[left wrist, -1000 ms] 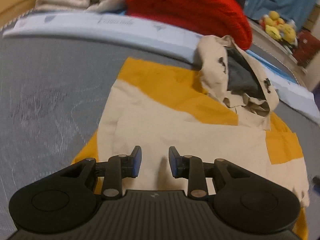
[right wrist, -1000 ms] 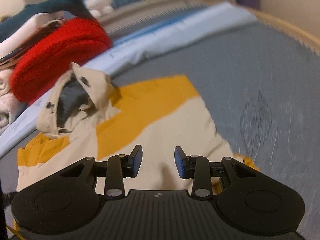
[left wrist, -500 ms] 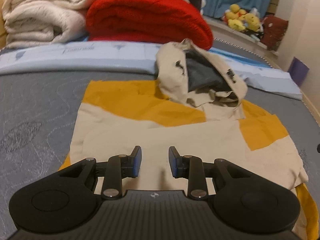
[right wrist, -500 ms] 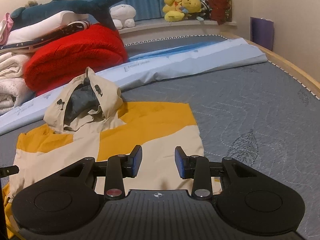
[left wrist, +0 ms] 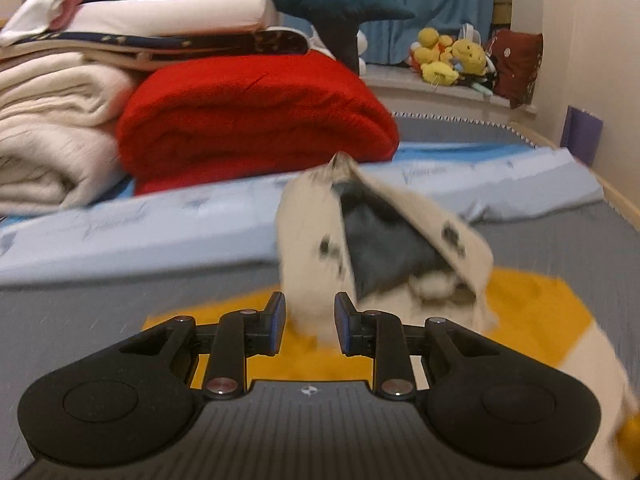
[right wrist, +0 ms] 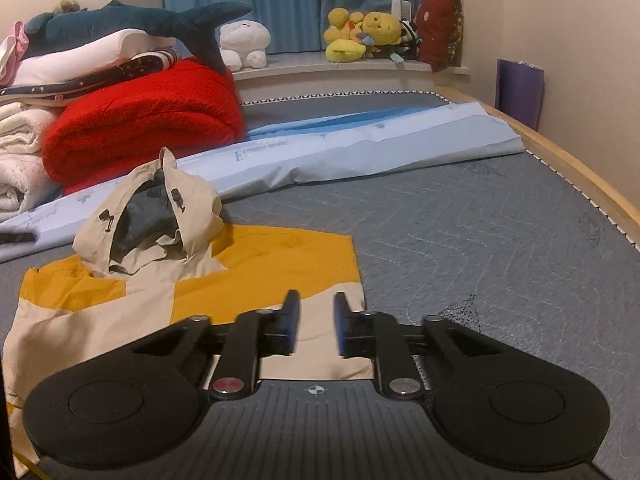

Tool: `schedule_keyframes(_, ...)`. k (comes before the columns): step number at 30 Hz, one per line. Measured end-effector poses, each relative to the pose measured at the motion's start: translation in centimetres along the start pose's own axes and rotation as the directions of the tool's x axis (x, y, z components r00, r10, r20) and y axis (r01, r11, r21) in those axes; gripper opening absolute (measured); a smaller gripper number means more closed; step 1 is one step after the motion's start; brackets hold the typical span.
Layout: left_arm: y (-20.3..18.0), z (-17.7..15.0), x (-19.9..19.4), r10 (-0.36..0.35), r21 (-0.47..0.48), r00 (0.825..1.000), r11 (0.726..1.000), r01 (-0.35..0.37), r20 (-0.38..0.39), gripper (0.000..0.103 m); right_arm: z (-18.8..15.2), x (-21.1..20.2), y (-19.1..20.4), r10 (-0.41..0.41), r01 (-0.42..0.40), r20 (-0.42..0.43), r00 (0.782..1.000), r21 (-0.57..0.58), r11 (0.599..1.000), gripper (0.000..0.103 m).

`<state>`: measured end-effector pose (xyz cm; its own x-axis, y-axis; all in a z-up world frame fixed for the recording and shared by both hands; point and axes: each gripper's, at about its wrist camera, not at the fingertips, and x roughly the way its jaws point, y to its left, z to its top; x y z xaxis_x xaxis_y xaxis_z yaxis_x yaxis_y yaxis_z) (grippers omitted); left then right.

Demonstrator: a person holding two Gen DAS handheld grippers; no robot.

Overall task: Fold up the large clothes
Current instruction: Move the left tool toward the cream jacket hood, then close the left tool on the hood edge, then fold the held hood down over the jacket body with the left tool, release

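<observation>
A beige and orange hooded jacket lies folded flat on the grey mattress. Its beige hood with a dark lining stands up at the far end. In the left wrist view the hood is close ahead. My left gripper is open and empty, low over the jacket's orange part, just short of the hood. My right gripper is open and empty over the jacket's near right edge.
A folded red blanket, cream blankets and a stack with a plush shark sit beyond the jacket. A light blue sheet lies across the mattress. Plush toys line the window ledge. The wooden bed edge runs at right.
My left gripper has moved forward and lower towards the hood, which now looms close. My right gripper has moved forward a little over the jacket's right edge. Both stay open.
</observation>
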<state>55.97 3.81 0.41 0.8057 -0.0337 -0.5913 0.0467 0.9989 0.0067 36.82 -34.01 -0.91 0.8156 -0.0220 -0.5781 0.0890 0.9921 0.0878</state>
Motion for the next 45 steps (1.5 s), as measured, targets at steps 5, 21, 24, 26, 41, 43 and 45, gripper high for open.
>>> schedule_keyframes(5, 0.3, 5.4, 8.9, -0.025, -0.109, 0.999, 0.994, 0.021, -0.029, 0.029, 0.2, 0.5, -0.3, -0.008, 0.008, -0.016, 1.0, 0.02, 1.0, 0.016)
schedule_keyframes(21, -0.8, 10.1, 26.3, 0.092, -0.131, 0.988, 0.985, -0.108, -0.127, 0.01, -1.3, 2.6, 0.3, 0.003, -0.004, -0.137, 0.991, -0.001, 1.0, 0.017)
schedule_keyframes(24, -1.4, 10.2, 24.5, 0.081, -0.059, 0.993, 0.995, -0.086, -0.089, 0.0, -1.1, 2.6, -0.2, 0.005, -0.001, -0.137, 0.991, 0.033, 0.999, 0.017)
schedule_keyframes(26, -2.2, 10.3, 21.2, 0.046, -0.007, 0.999, 0.999, -0.046, -0.021, 0.0, -0.9, 2.5, -0.2, 0.009, -0.002, -0.13, 0.992, 0.054, 0.999, 0.017)
schedule_keyframes(41, -1.7, -12.9, -15.8, -0.35, 0.255, 0.936, 0.904, 0.343, -0.017, 0.004, 0.8, -2.0, -1.1, 0.07, -0.083, 0.065, 0.995, 0.22, 0.972, 0.034)
schedule_keyframes(43, 0.2, -12.6, -16.8, -0.311, 0.004, 0.95, 0.95, 0.311, 0.023, 0.004, 0.8, -2.0, -0.9, 0.105, -0.119, 0.071, 0.992, 0.233, 0.965, 0.038)
schedule_keyframes(45, 0.9, -12.0, -16.8, -0.242, -0.147, 0.969, 0.958, 0.246, 0.047, 0.005, 0.6, -1.7, -0.6, 0.162, -0.172, 0.061, 0.985, 0.252, 0.952, 0.039)
